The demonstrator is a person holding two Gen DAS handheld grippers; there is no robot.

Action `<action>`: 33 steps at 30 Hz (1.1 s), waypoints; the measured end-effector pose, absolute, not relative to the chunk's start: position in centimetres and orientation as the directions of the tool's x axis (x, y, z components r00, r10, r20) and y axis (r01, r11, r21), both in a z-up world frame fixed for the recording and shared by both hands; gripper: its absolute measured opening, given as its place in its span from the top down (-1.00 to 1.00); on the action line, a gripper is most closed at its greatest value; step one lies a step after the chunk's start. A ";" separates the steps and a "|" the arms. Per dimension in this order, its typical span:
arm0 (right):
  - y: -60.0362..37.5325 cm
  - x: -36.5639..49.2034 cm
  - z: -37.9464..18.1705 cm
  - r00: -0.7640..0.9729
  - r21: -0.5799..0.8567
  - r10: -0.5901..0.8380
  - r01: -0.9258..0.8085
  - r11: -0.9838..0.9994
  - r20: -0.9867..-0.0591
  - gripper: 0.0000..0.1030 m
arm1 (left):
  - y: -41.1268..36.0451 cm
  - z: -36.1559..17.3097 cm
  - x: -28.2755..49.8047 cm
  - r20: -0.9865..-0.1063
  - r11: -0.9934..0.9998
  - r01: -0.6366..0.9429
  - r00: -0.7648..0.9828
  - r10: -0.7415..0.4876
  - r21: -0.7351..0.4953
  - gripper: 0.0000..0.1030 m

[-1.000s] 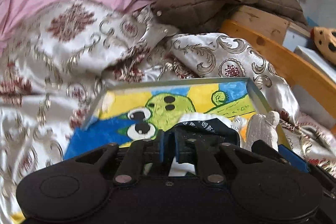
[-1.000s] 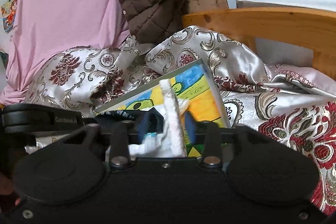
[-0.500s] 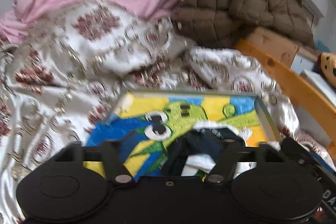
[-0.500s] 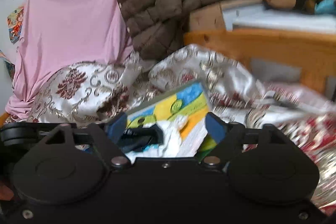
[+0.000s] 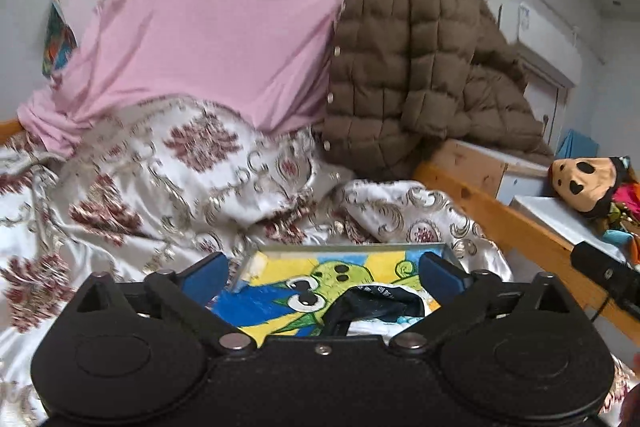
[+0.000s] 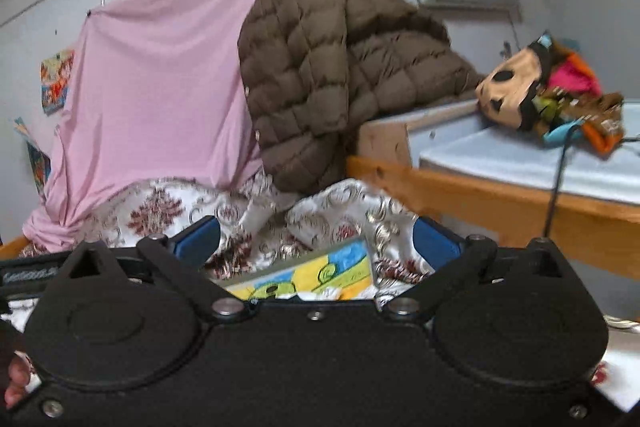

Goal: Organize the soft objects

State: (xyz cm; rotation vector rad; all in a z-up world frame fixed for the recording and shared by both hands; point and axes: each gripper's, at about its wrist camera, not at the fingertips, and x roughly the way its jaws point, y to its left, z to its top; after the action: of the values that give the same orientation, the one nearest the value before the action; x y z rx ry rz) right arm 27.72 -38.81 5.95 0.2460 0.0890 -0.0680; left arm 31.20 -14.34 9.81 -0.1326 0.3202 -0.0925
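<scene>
patterned bedspread [image 5: 132, 195] under a pink sheet [image 5: 208, 27]; dark-and-white cloth [image 5: 376, 311] crumpled on the cartoon box [image 5: 280, 291]; my left tool [image 5: 324, 273] and right tool [image 6: 316, 239] have just spread wide, empty.

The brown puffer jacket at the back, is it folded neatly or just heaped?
Heaped, not folded. The brown puffer jacket slumps unevenly over the wooden bed frame beside the pink sheet, one flap hanging down.

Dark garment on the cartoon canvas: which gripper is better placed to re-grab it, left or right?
Left, probably. The left gripper has just opened, empty, with the dark garment lying on the cartoon canvas between its fingers. The right gripper, also just opened, shows only canvas.
</scene>
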 end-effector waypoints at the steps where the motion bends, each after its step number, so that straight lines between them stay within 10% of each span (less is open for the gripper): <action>1: -38.8 26.8 5.9 0.995 0.233 -0.061 0.079 0.969 -0.084 -0.98 | -14.1 9.8 30.1 -0.295 0.988 0.075 0.949 -0.113 -0.137 -0.98; 18: -31.7 13.3 3.6 0.995 0.032 -0.030 0.033 0.999 -0.093 -0.99 | -8.4 7.5 15.7 -0.210 0.992 0.107 0.971 -0.119 -0.068 -0.98; 33: -27.0 6.4 1.7 0.987 -0.032 -0.027 0.022 0.999 -0.157 -0.99 | -2.3 3.1 8.1 -0.301 0.997 0.070 0.951 -0.077 -0.032 -0.98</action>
State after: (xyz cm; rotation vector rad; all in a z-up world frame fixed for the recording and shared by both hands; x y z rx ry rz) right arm 6.44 -26.96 1.68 -0.0297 0.1577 -0.0248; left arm 8.06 -2.26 3.08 -0.0207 0.3066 -0.0746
